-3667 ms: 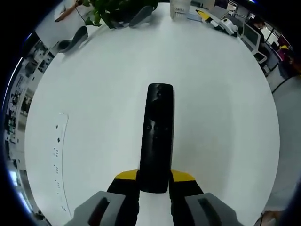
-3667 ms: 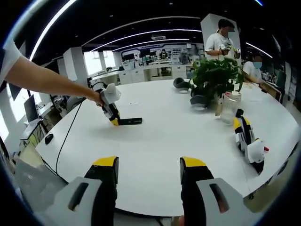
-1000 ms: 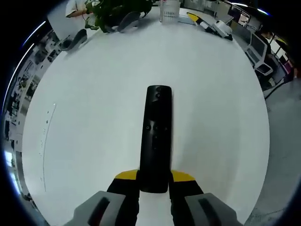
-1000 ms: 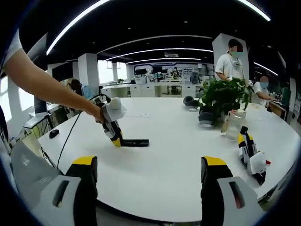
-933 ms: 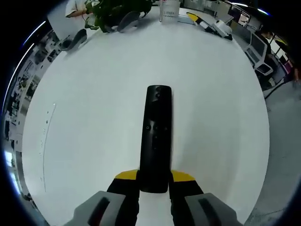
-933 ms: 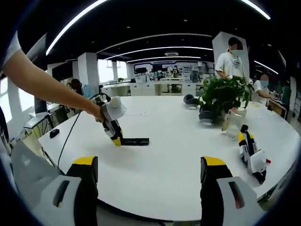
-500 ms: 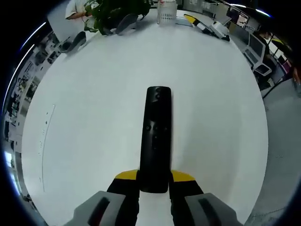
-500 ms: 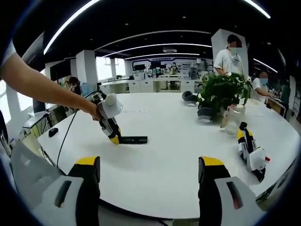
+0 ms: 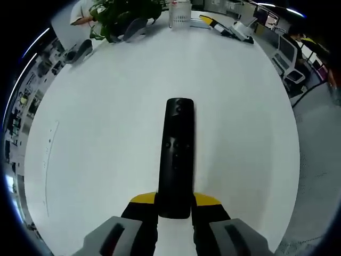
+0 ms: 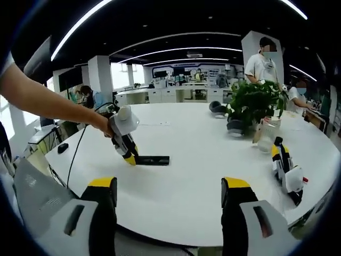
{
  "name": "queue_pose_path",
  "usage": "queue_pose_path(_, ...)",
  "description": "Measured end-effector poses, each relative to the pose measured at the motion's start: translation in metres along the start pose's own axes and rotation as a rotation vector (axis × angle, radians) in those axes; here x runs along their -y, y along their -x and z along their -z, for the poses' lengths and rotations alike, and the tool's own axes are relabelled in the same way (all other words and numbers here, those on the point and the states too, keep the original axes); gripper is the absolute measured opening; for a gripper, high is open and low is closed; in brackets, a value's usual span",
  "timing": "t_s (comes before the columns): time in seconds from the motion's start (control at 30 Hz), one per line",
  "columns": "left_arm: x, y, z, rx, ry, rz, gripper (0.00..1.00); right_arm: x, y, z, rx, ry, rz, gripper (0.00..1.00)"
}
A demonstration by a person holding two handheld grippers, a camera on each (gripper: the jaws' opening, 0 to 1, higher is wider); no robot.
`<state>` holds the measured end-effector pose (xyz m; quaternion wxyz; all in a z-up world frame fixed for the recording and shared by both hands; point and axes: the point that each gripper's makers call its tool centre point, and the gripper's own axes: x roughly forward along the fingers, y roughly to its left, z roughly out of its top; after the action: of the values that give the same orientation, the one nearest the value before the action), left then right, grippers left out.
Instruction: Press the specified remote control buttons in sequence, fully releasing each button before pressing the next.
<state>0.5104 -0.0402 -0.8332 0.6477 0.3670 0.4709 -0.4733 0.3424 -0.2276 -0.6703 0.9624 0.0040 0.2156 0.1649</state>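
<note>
Slim black plastic remote control (image 9: 177, 154): unmoved, clamped in left gripper (image 9: 175, 205).
Right gripper (image 10: 168, 192) spread wider, empty, far off; no button pressed yet.

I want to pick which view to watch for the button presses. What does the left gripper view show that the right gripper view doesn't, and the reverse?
Left gripper view: the remote's button face seen from above, its near end clamped in the left claw.

Right gripper view: the open right claw, far from the remote and holding nothing; the person's arm on the left gripper; people standing behind.

Both: the white round table, the remote lying on it, the plant, the clear jar and a spare gripper lying near the edge.
</note>
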Motion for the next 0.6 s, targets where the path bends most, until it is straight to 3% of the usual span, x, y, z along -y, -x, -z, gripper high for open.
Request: queue_pose_path(0.6,0.037,0.003,0.005,0.013,-0.031,0.011,0.23,-0.003,0.001,0.000,-0.001,-0.002,-0.018,0.72)
